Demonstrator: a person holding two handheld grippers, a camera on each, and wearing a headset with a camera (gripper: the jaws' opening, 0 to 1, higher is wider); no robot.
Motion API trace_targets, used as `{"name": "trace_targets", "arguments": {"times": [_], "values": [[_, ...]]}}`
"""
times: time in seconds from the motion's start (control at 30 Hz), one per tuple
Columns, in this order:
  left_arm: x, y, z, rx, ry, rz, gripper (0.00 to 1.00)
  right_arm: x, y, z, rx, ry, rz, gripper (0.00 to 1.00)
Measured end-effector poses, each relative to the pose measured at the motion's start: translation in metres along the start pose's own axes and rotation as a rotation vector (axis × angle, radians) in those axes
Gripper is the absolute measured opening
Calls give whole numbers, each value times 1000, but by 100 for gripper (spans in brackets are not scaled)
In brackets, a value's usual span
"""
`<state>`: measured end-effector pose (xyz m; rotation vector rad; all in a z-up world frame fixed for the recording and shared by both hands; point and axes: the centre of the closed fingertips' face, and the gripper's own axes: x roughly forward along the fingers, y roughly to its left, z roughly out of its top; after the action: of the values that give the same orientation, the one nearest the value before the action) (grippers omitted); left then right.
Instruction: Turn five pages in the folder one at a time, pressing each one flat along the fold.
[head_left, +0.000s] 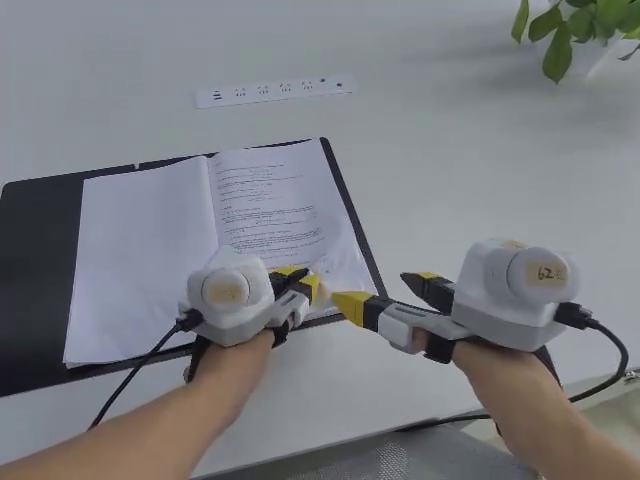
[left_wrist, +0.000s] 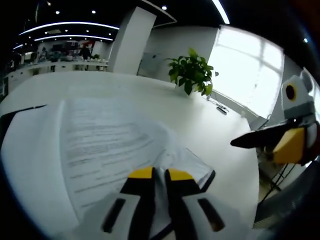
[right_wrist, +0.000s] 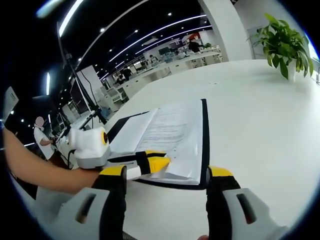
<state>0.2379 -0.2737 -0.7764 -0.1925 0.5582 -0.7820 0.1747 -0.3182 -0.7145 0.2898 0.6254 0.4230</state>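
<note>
1. White bench carries a power strip and a potted plant; the black folder lies open near the person.
2. Left claw is clenched on the lower right corner of the printed page. Right claw is released, just beside the folder's corner.
3. This page looks thin, light and limp, so it may crease. I think a gentle hold at the free corner is best.

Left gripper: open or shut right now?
Shut on the printed page. In the left gripper view the left gripper has its jaws nearly together, the page's lifted corner pinched between them.
</note>
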Motion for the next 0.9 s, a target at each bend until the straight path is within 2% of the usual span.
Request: {"name": "trace_targets", "arguments": {"times": [0.1, 0.13, 0.23, 0.33, 0.37, 0.6, 0.7, 0.9], "values": [[0, 1, 0, -35, 2, -2, 5, 5, 1, 0, -2, 2, 4, 62], [-1, 1, 0, -84, 1, -3, 5, 6, 1, -1, -1, 1, 7, 61], [-1, 2, 0, -179, -8, -18, 4, 11, 0, -1, 4, 2, 12, 60], [-1, 4, 0, -236, -1, -32, 2, 20, -4, 3, 15, -9, 20, 58], [-1, 5, 0, -223, 0, -33, 2, 22, -5, 5, 12, -12, 21, 57], [-1, 1, -1, -234, 3, -42, 2, 45, -12, 29, -28, -54, 50, 48], [-1, 1, -1, -232, 6, -43, 2, 53, -12, 33, -50, -46, 69, 40], [0, 1, -1, -231, 7, -41, 2, 63, -16, 33, -44, -19, 66, 37]]}}
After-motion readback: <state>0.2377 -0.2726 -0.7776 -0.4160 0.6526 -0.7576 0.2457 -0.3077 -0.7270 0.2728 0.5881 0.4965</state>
